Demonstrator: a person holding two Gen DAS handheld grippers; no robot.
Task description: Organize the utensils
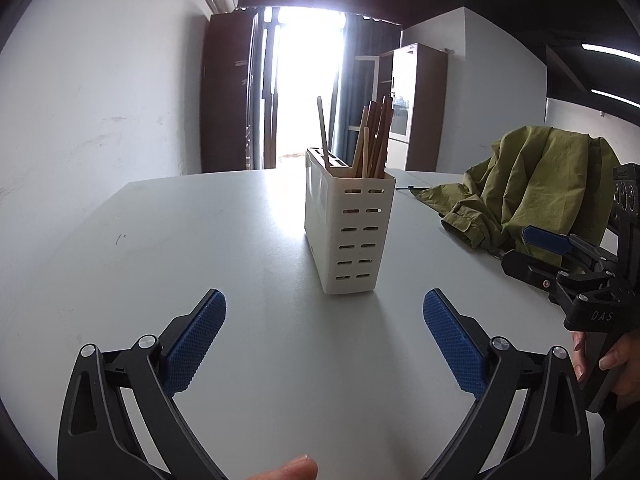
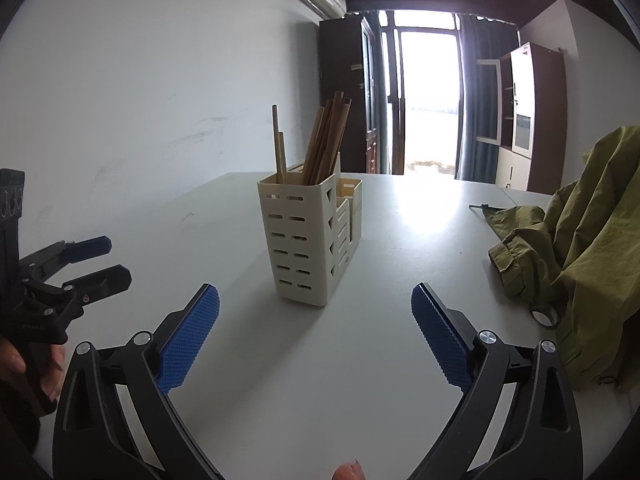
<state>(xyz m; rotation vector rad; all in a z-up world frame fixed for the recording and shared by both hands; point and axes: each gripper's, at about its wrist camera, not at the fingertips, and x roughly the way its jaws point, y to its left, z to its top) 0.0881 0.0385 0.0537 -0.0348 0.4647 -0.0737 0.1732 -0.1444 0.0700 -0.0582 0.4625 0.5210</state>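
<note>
Though leaning, chopsticks tips-down, near-vertical.

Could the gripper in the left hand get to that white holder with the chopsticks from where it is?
Probably yes. The left gripper is open and empty, and only bare table lies between it and the white holder ahead.

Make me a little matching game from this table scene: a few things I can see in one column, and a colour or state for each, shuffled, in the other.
Things:
1. utensil holder
2. chopsticks
3. jacket
4. left gripper

Descriptions:
A. olive green, crumpled on the table
B. wooden, standing upright and leaning
C. cream plastic with rows of slots
D. jaws wide apart, nothing between them

Pairs: 1-C, 2-B, 3-A, 4-D
</note>
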